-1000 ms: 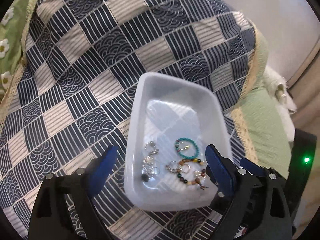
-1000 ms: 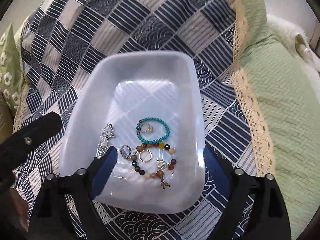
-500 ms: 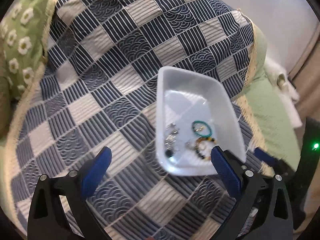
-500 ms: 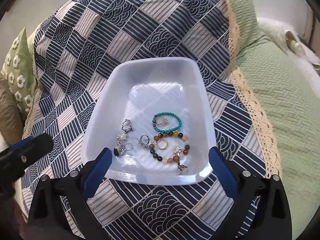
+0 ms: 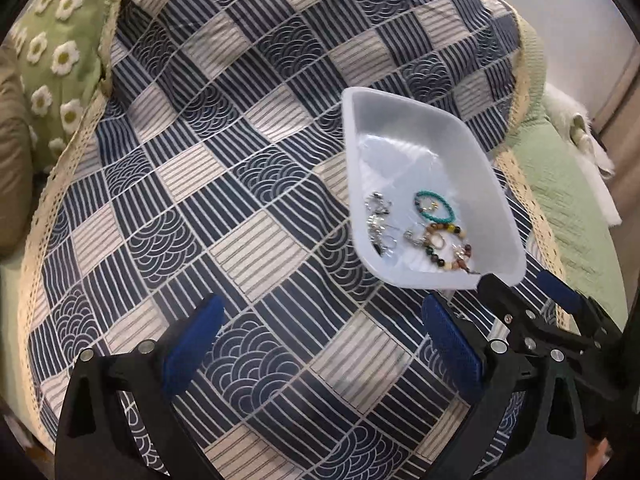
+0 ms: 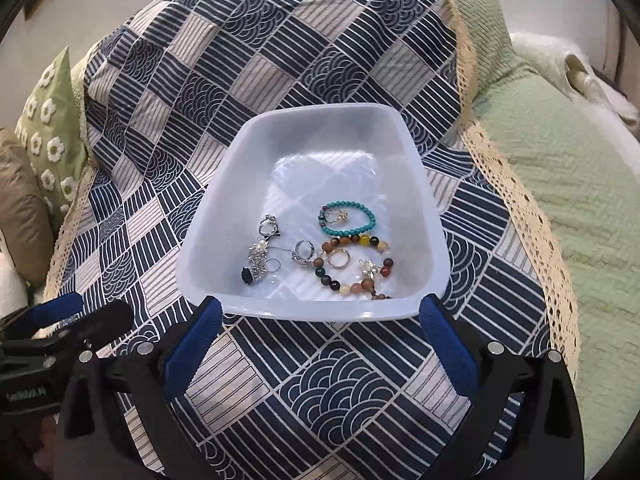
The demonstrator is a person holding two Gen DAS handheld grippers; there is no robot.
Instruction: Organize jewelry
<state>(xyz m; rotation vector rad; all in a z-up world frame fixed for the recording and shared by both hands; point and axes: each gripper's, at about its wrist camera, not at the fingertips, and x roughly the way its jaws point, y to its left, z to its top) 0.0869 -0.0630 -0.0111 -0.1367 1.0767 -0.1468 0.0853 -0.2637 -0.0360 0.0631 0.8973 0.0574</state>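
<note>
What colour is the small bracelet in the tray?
Turquoise bracelet, clearest in the right wrist view.

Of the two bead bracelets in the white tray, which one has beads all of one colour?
The turquoise bracelet, the smaller loop lying farther from the right tool. The larger bracelet beside it mixes brown, yellow, red and dark beads.

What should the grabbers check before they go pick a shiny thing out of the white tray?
1. Left gripper jaws wide, nothing between them: ok.
2. Right gripper jaws wide, nothing between them: ok.
3. White plastic tray resting flat on the navy checked cloth: ok.
4. Turquoise bead bracelet lying free of other pieces: not ok, a small ring sits inside it and it looks to touch the brown mixed-bead bracelet.
5. Silver jewelry pile untangled: cannot tell.
6. Place to sort pieces into: cannot tell, none in view.
</note>
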